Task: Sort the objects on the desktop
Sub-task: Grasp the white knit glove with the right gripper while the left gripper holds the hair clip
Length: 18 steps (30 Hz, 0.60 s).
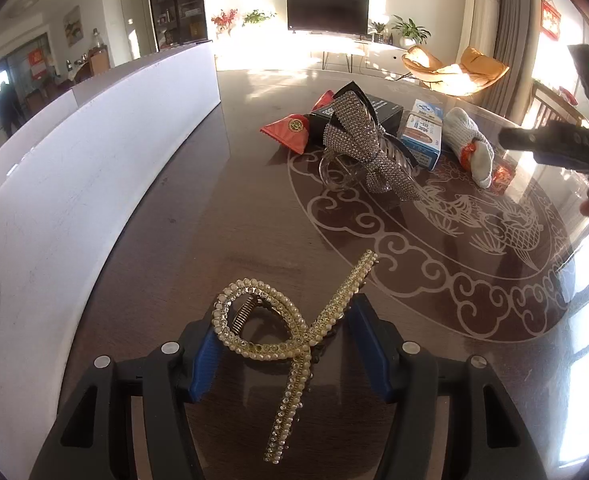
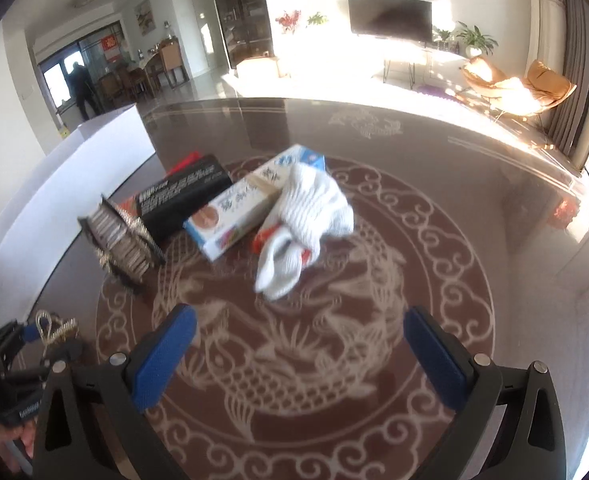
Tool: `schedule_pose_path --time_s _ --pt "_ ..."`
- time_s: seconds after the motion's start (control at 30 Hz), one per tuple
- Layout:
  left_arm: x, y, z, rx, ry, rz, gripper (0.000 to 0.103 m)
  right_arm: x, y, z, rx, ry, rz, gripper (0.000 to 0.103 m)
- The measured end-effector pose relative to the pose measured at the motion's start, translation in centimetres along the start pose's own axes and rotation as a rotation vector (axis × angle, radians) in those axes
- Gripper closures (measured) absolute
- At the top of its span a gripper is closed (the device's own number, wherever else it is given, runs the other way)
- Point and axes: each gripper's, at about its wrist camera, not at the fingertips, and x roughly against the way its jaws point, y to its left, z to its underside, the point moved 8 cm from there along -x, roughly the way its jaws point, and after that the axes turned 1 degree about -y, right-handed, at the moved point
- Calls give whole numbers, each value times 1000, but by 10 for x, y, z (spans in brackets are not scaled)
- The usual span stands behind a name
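Light: strong sun from far right windows
Glare: table [image 1: 254, 216] far edge washed out
Blur: right wrist view smeared
Edges: fisheye bending, dark corners

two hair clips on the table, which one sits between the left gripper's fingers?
The gold pearl clip, a looped ribbon shape, between the left gripper fingers. The rhinestone bow clip lies farther off by the boxes.

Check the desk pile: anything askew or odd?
The rhinestone bow clip sits tipped up against the black box rather than lying flat. The white socks are draped partly over the blue-and-white carton. Nothing looks spilled or broken. The left gripper straddles the pearl hair clip.
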Motion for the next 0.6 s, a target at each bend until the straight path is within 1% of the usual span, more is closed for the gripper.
schedule_pose_path --time_s 0.07,0.13,0.17,0.2,0.23,0.27,0.3,0.37,0.4,0.47,0.53,0.6 --pt "0 0 0 1 0 1 42 -27 -1 -28 -32 30 22 0" --pt "0 0 0 1 1 1 42 -51 -4 -42 -48 63 55 1" --pt "0 0 0 2 1 1 42 -59 -3 -45 -42 75 60 4" --pt "0 0 0 2 1 2 42 -68 -1 -47 -29 87 56 16" --pt "0 0 0 2 1 1 42 -74 3 -46 -13 99 43 24" --pt "0 0 0 2 1 2 42 -79 6 -44 2 114 27 37" --pt "0 0 0 2 1 2 42 -81 8 -40 21 123 26 44" --pt "1 0 0 2 1 2 42 -72 15 -34 69 93 15 51" --pt "1 0 0 2 1 3 42 -65 20 -27 86 88 -4 52" --pt "1 0 0 2 1 3 42 -47 32 -4 135 85 -41 52" --pt "1 0 0 2 1 3 42 -22 42 28 182 78 -68 52" --pt "1 0 0 2 1 3 42 4 44 59 189 59 -79 52"
